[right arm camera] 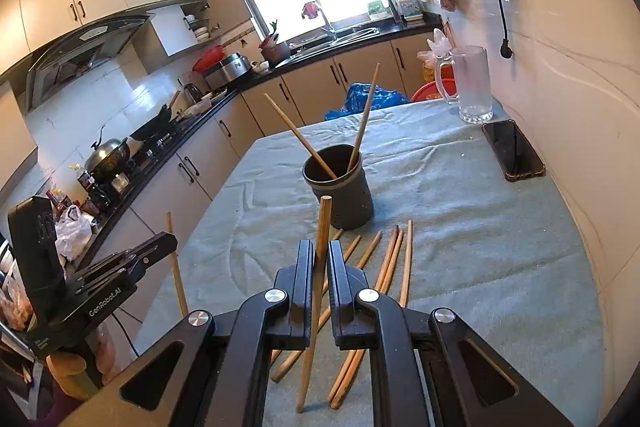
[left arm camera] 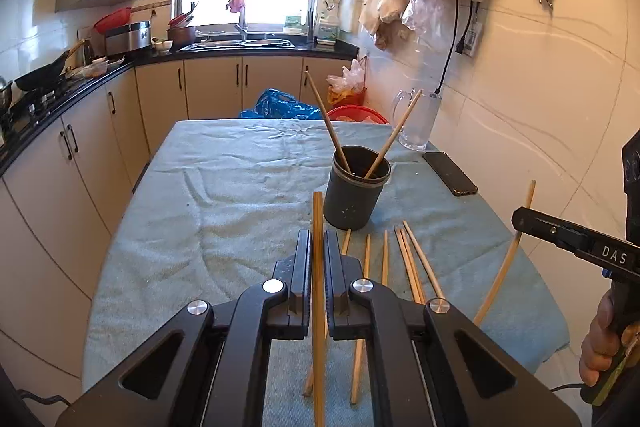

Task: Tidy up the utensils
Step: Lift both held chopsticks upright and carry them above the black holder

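A dark round holder (left arm camera: pixel 356 187) (right arm camera: pixel 340 187) stands on the teal cloth and holds two wooden chopsticks (left arm camera: pixel 328 123) (right arm camera: pixel 298 137) leaning apart. Several loose chopsticks (left arm camera: pixel 412 263) (right arm camera: pixel 390 259) lie on the cloth in front of it. My left gripper (left arm camera: pixel 317 247) is shut on one chopstick (left arm camera: pixel 318 219), held upright above the cloth. My right gripper (right arm camera: pixel 320 255) is shut on another chopstick (right arm camera: pixel 322 227), also upright. The right gripper also shows in the left wrist view (left arm camera: pixel 516 217) with its chopstick (left arm camera: pixel 508 259). The left gripper also shows in the right wrist view (right arm camera: pixel 172 239).
A black phone (left arm camera: pixel 450 173) (right arm camera: pixel 514 151) lies near the wall on the right. A clear glass mug (left arm camera: pixel 420 119) (right arm camera: pixel 470 83) stands at the table's far right corner. The white wall runs along the right edge. Kitchen counters (left arm camera: pixel 60 95) line the left side.
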Demonstrator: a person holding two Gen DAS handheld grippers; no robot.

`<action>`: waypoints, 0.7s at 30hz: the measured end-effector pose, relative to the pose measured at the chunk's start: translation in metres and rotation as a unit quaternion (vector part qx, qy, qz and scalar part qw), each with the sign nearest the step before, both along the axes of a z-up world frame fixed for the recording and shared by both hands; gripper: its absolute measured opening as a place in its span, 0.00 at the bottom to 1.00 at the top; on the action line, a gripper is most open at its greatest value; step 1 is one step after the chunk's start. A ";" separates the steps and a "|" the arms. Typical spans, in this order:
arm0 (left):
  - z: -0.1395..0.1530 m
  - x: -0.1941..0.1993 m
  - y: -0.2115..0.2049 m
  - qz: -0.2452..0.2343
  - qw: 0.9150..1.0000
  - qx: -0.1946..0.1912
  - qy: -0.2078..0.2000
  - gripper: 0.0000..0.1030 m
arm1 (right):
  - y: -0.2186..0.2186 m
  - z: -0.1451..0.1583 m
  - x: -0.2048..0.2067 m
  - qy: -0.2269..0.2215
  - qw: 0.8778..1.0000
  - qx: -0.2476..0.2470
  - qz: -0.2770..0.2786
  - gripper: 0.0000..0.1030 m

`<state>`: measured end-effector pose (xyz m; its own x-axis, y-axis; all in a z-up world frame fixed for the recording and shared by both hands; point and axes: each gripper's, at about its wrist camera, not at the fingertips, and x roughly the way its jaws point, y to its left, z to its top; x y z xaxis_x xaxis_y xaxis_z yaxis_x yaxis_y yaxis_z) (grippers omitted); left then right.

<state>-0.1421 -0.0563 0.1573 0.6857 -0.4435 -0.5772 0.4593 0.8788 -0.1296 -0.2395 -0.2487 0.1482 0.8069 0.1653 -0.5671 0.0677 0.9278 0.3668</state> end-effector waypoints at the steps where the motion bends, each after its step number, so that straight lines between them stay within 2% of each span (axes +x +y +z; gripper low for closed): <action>1: 0.000 -0.001 0.001 0.001 1.000 0.000 -0.001 0.05 | 0.001 0.002 -0.002 -0.001 1.000 -0.001 0.001 0.08; 11: 0.015 -0.014 0.004 0.000 1.000 -0.002 -0.015 0.05 | 0.014 0.017 -0.013 -0.014 1.000 -0.014 0.022 0.07; 21: 0.036 -0.010 0.002 -0.008 0.999 -0.013 -0.032 0.05 | 0.016 0.043 -0.015 -0.042 0.998 -0.030 0.034 0.07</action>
<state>-0.1521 -0.0542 0.1936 0.7137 -0.4696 -0.5198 0.4819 0.8677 -0.1223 -0.2546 -0.2325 0.1916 0.8402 0.1897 -0.5080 -0.0254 0.9496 0.3125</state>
